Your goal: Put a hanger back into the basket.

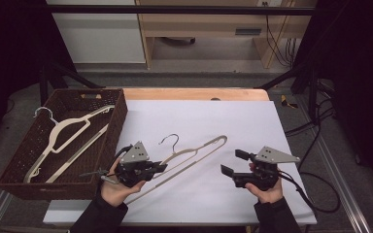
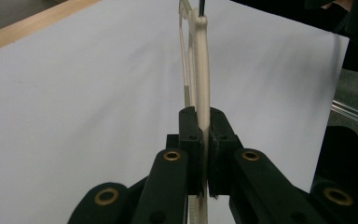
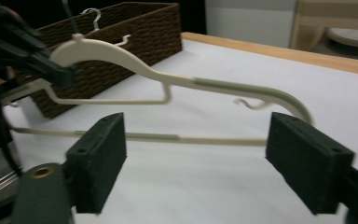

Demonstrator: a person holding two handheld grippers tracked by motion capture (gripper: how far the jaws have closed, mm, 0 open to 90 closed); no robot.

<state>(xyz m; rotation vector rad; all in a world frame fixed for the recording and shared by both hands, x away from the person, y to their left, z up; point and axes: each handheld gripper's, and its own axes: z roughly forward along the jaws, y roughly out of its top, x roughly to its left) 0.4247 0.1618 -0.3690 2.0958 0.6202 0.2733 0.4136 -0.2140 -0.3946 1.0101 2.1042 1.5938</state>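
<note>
While the left hand-held gripper clamps its jaws on the near shoulder of the cream hanger, the right hand-held gripper sits just right of the hanger's far arm tip, jaws spread wide with nothing between them. The hanger slants over the white tabletop. Far left, a brown wicker basket holds another hanger.

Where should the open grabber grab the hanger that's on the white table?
Probably the free far arm of the hanger. The left gripper is already shut on its other arm near the hook. The right gripper, jaws open, could come in from its own side and close across that thin bar, which stands clear of the white sheet.
</note>
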